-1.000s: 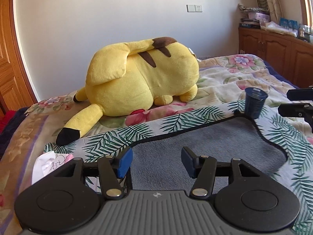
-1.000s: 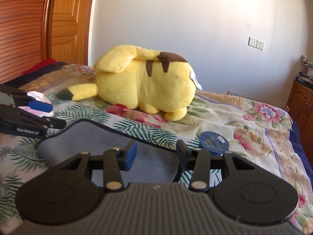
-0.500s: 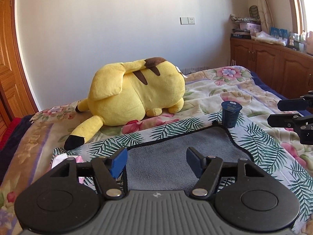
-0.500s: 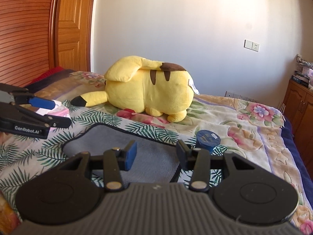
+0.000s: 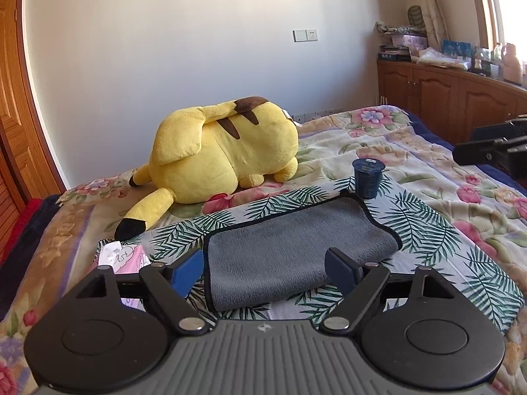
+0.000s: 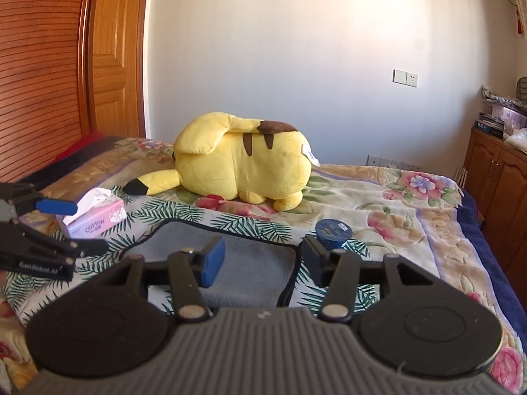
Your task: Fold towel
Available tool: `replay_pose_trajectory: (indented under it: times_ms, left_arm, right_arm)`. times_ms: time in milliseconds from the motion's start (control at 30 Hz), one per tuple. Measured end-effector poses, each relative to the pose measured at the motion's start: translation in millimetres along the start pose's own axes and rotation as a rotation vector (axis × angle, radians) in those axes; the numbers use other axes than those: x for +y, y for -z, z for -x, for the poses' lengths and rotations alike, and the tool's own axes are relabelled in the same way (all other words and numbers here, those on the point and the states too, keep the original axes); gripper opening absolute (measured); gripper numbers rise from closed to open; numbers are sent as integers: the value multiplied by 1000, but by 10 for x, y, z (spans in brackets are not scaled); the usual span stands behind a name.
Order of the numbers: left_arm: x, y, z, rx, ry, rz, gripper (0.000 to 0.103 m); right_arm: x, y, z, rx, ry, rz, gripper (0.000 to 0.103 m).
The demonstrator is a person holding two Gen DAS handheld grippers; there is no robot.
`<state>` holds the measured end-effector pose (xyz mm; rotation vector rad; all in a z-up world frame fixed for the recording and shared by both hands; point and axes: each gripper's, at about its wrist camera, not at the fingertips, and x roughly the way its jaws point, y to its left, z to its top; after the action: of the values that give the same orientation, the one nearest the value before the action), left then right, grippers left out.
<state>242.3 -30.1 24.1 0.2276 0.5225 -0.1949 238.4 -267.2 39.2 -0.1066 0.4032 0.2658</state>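
- Left wrist view is showing the left gripper point(image 5: 263, 268) hanging above the bed with its jaws spread wide and nothing between them; a second ago it was low and close over the towel point(image 5: 296, 247), so it is pulling up and back.
- The towel is lying as a grey rectangle on the palm-leaf cloth point(image 5: 428, 227), its near edge rounded like a fold, so one fold is probably done.
- The right gripper point(image 6: 262, 263) is also hanging wide and empty, backing away in the same way, with the towel's right edge just past its fingertips.
- A dark blue cup point(image 5: 368, 177) is standing at the towel's far right corner, and a tissue box point(image 6: 95, 219) is sitting to the left.
- A yellow plush toy point(image 5: 224, 158) is lying behind, well apart.
- With both tools released and retreating, the task is looking finished or between folds.
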Motion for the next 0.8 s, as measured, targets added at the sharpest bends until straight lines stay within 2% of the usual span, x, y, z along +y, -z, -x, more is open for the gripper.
replay_pose_trajectory:
  times_ms: [267,333,600,667,733,800]
  left_arm:
    - [-57,45,309,-13,16,6,70]
    - [-72,48,382,-18,18,13,71]
    - [-163,12,634,-31,17,11,78]
    - [-192,-1,712,-38,19,14,82]
    - [-221,-10,796,-49,17,15,85]
    - [-246,-18,874,-53,17,18,85]
  right_arm:
    - [23,-27,201,-15,8,-5,54]
    - [30,-26,252,-18,9,-8,58]
    - [64,10,466,-17,23,-13,64]
    - [72,10,524,-17,28,-14,68]
    - [82,13,589,-23,33,-16,79]
    - [91,16,661,-32,34,-17,80]
